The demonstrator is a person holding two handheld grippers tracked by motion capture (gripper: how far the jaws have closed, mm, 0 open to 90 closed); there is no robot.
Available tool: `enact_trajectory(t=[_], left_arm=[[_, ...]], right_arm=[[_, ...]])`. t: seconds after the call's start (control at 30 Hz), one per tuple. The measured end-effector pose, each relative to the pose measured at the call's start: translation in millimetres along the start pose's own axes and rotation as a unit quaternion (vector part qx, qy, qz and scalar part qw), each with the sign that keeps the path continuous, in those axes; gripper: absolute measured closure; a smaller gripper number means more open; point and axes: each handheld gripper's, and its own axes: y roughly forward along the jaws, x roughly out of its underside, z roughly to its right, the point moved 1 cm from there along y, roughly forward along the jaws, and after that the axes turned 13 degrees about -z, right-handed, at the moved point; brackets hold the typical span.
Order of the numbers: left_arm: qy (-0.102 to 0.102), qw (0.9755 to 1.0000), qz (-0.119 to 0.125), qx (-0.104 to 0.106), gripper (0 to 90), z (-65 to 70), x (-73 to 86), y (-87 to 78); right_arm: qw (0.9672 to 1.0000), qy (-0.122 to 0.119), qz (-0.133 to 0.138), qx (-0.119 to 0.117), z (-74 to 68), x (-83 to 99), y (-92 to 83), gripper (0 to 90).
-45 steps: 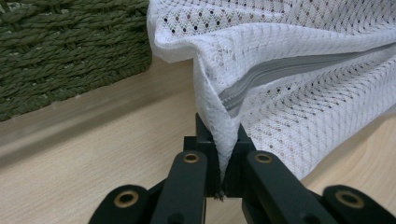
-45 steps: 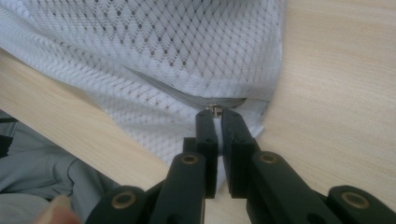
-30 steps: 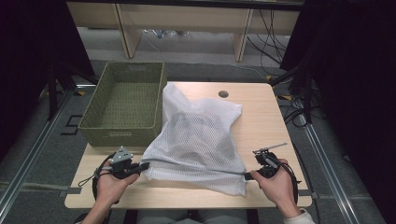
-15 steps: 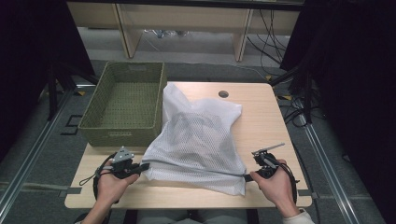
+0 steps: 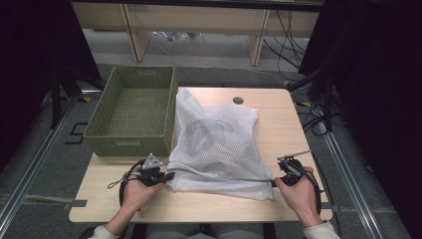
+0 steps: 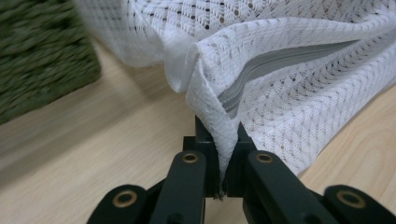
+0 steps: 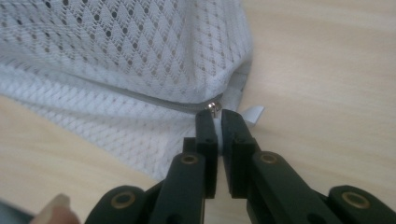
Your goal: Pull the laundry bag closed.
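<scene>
Mesh laundry bag [image 5: 219,144] on the table [image 5: 283,124] — left gripper [image 6: 223,154] fingers pinching its corner, right gripper [image 7: 215,122] fingers clamped on the zipper pull [image 7: 214,108] — a hard tug could slip that tiny tab free.

No legible text, label, brand, number or sign is present on any surface. The white mesh bag [image 5: 219,144] carries a small white tab [image 7: 253,113] beside its zipper end; the tab is blank as seen. The green woven basket [image 5: 132,112] has a small pale patch on its near wall, too small to read.
</scene>
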Motion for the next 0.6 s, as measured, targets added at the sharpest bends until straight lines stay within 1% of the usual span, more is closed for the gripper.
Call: enact_trajectory(t=[0.03,0.07,0.1,0.13,0.17,0.2,0.23,0.27,0.3,0.33,0.37,0.4,0.43,0.47,0.5,0.53,0.57,0.6], left_arm=[[0.004,1.0,-0.002,0.0,87.2,1.4,-1.1,0.5],[0.009,0.9999,0.006,-0.006,86.5,3.0,-1.6,1.0],[0.011,0.9999,0.009,-0.004,85.0,3.5,-1.4,0.4],[0.016,0.9998,0.012,0.001,82.3,3.4,-1.4,-0.7],[0.016,0.9998,0.01,-0.001,77.6,2.4,-0.3,-2.5],[0.014,0.9998,0.013,0.001,71.5,2.0,0.4,-4.9],[0.007,0.9996,0.027,0.001,66.4,3.4,0.7,-5.3],[0.026,0.9994,0.02,-0.007,62.0,1.5,1.6,-9.3],[0.026,0.9993,0.027,-0.007,56.6,2.4,2.7,-11.8],[0.027,0.9992,0.03,-0.006,52.4,2.8,4.3,-14.8],[0.024,0.9989,0.041,0.002,47.8,4.3,6.2,-16.8],[0.032,0.9987,0.04,0.0,43.1,3.7,8.6,-20.4],[0.028,0.9987,0.043,-0.001,38.1,3.8,12.7,-23.8],[0.035,0.9984,0.044,-0.01,34.7,2.5,15.3,-27.1],[0.036,0.9975,0.059,-0.013,32.6,1.8,18.3,-29.5],[0.037,0.9971,0.064,-0.018,29.6,-0.7,22.9,-33.0],[0.028,0.9971,0.069,-0.018,27.2,-1.6,27.1,-35.6],[0.027,0.9962,0.08,-0.019,26.3,-3.5,30.8,-38.1]], right_arm=[[1.0,0.003,0.006,0.005,-0.1,-0.2,1.5,86.7],[0.9999,-0.005,0.004,0.009,0.4,-0.6,2.8,86.6],[0.9998,-0.02,0.005,0.004,-1.1,-0.2,5.1,85.0],[0.9997,-0.025,0.007,0.001,-2.1,-0.1,6.5,80.4],[0.9997,-0.024,0.007,-0.004,-3.2,0.8,7.2,75.1],[0.9994,-0.03,0.015,-0.01,-3.6,1.6,8.1,72.0],[0.9993,-0.028,0.014,-0.021,-3.6,2.6,7.0,72.1],[0.999,-0.027,0.014,-0.032,-3.5,3.0,6.4,71.9],[0.9989,-0.025,0.016,-0.037,-3.0,3.6,4.1,71.1],[0.9985,-0.036,0.032,-0.026,0.5,4.1,2.4,70.6],[0.9985,-0.027,0.04,-0.025,1.0,5.6,-1.0,70.3],[0.9974,-0.035,0.055,-0.03,5.1,7.0,-3.8,70.1],[0.9964,-0.032,0.07,-0.037,8.8,8.4,-6.8,70.1],[0.9954,-0.009,0.084,-0.046,11.6,11.0,-11.1,70.1],[0.9938,-0.014,0.099,-0.05,16.2,11.6,-12.1,70.0],[0.9922,0.001,0.117,-0.041,19.9,12.9,-13.0,69.9],[0.9912,0.007,0.127,-0.037,26.1,14.7,-14.4,69.8],[0.9905,0.042,0.124,-0.043,26.5,16.5,-15.2,69.5]])
